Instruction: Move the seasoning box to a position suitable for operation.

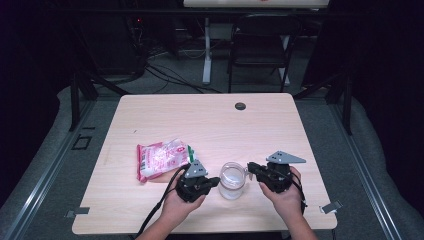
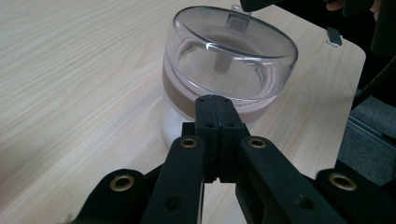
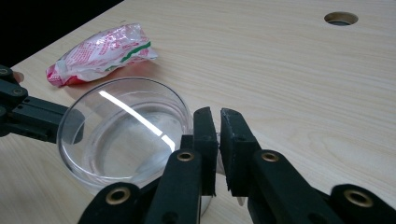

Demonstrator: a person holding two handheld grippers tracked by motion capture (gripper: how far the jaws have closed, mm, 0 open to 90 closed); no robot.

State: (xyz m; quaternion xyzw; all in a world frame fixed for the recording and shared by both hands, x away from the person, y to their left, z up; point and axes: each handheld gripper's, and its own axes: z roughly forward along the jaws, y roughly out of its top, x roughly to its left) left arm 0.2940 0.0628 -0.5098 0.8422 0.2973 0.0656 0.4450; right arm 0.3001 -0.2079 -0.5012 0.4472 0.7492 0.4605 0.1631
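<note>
The clear measuring cup [image 1: 232,180] stands near the table's [image 1: 210,125] front edge, my right tongs [image 3: 219,122] clamped on its handle, my left tongs [image 2: 215,108] pressed together against its wall—best kept level, pink packet [image 1: 162,157] beyond.

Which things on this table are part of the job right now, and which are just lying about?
In use:
clear plastic container
left gripper, shut against the container's side
right gripper, nearly closed on the tab at its rim

Lying about:
red and white snack bag
cable hole in the table
folding chair behind
</note>
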